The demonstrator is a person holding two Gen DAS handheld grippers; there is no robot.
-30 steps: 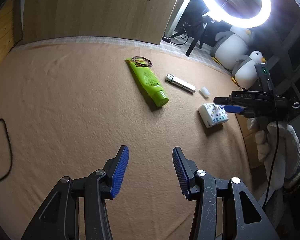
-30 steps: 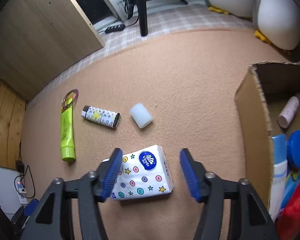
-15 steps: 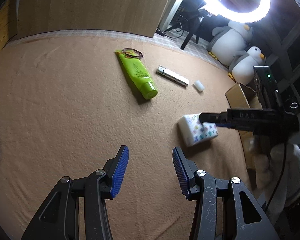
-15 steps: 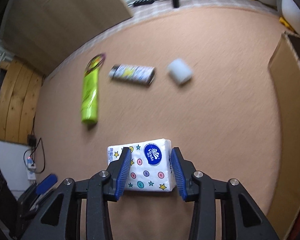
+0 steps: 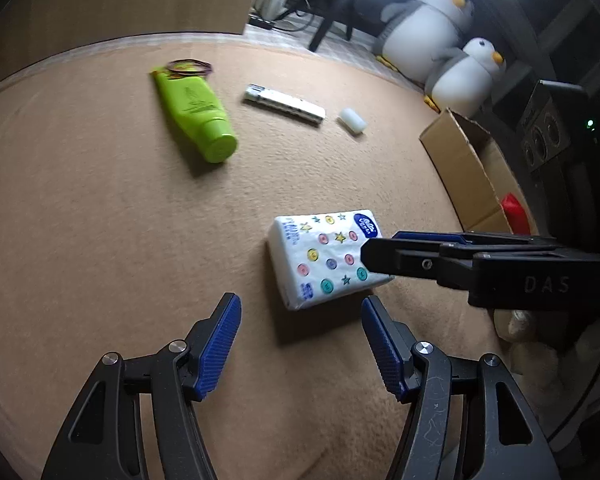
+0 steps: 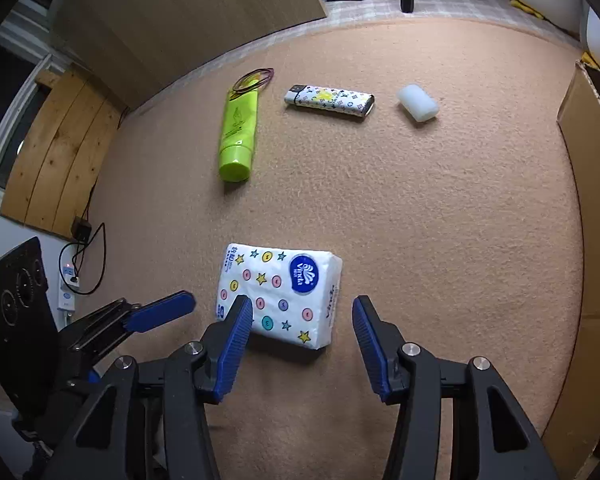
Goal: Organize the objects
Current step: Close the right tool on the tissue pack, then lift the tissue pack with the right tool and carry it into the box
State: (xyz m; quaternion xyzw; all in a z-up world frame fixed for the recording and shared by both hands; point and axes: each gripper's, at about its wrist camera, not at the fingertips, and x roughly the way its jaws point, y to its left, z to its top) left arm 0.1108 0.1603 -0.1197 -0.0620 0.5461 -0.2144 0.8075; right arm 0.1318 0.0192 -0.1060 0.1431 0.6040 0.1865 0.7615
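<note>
A white tissue pack (image 6: 280,280) printed with coloured dots and stars lies flat on the tan carpet (image 6: 420,220). My right gripper (image 6: 302,340) straddles its near end. Its jaws are opening, and the right pad stands clear of the pack. In the left wrist view the pack (image 5: 320,256) sits just ahead of my left gripper (image 5: 300,344), whose jaws are opening with nothing between them. The right gripper (image 5: 380,246) reaches in from the right over the pack's end. Further back lie a green tube (image 6: 238,132), hair ties (image 6: 256,78), a patterned lighter (image 6: 328,100) and a small white cylinder (image 6: 418,103).
An open cardboard box (image 5: 460,160) stands on the right with a red item (image 5: 514,212) inside. Two plush penguins (image 5: 464,72) sit behind it. A wooden board (image 6: 180,12) leans at the back. Cables and a power strip (image 6: 70,280) lie at the left.
The right gripper closed on the tissue pack, carried it away from the box toward the left gripper, then let go. The left gripper came down closer and its jaws widened.
</note>
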